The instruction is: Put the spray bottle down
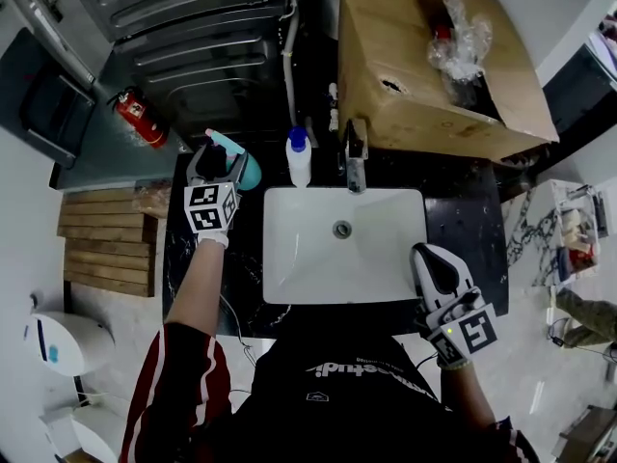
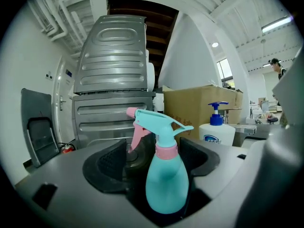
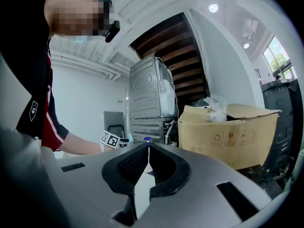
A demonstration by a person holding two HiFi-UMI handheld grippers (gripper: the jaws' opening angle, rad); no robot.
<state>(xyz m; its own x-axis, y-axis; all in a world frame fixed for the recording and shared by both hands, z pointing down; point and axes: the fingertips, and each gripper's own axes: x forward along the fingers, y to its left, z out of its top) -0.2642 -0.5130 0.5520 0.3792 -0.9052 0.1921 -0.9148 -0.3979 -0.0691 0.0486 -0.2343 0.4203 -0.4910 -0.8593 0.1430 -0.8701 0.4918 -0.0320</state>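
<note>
A teal spray bottle (image 2: pixel 166 184) with a pink collar and pink trigger stands upright between the jaws of my left gripper (image 2: pixel 159 151), which is shut on its body. In the head view the left gripper (image 1: pixel 216 165) holds the spray bottle (image 1: pixel 249 170) over the black counter (image 1: pixel 461 222) at the back left corner of the white sink (image 1: pixel 289 258). Whether the bottle's base touches the counter is hidden. My right gripper (image 1: pixel 433 262) is shut and empty at the sink's front right corner; the right gripper (image 3: pixel 147 152) shows its jaws closed together.
A white pump bottle (image 1: pixel 299 159) with a blue top stands just right of the spray bottle, beside the tap (image 1: pixel 356 152). A large cardboard box (image 1: pixel 424 75) sits behind the sink. A red fire extinguisher (image 1: pixel 140 118) lies at the far left.
</note>
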